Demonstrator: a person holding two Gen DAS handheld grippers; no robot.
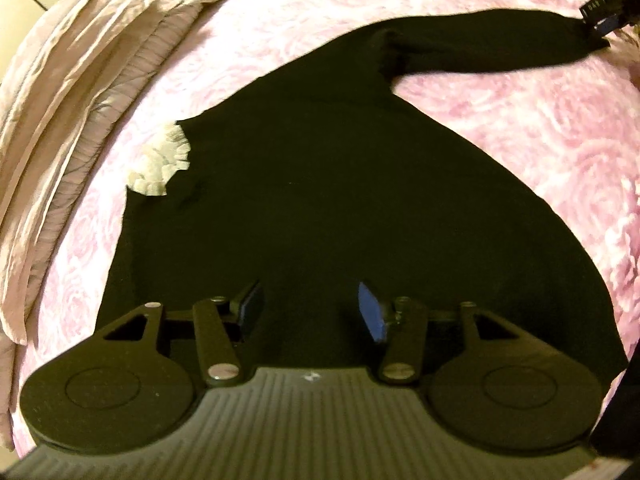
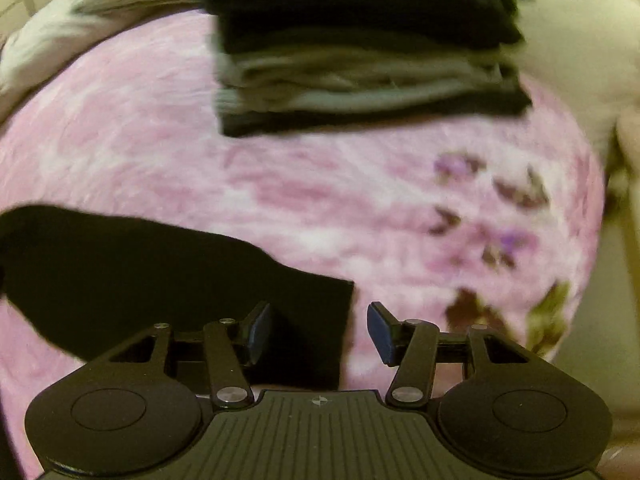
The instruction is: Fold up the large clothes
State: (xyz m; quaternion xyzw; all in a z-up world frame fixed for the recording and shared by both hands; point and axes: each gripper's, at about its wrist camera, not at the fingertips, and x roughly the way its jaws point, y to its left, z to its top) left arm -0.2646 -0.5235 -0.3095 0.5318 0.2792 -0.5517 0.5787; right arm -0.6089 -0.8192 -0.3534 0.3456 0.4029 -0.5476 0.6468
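Left hand-held gripper [image 1: 310,312] hovers with its blue-padded fingers spread wide over the near part of a black long-sleeved garment [image 1: 320,200], gripping nothing. That garment lies spread flat on a bed covered by a pink rose-patterned bedspread [image 1: 520,128], with a white ruffled trim [image 1: 164,160] showing at its left edge. One sleeve [image 1: 480,48] stretches away to the upper right, where the right hand-held gripper [image 1: 604,12] sits at the cuff. In the right wrist view, the right hand-held gripper [image 2: 320,330] is also wide open, its fingers straddling the edge of the sleeve cuff [image 2: 312,320] without clamping it. Farther back on the bed rests a stack of folded clothes [image 2: 368,52] in black and grey. A crumpled pale blanket [image 1: 72,92] lies along the bed's left side.
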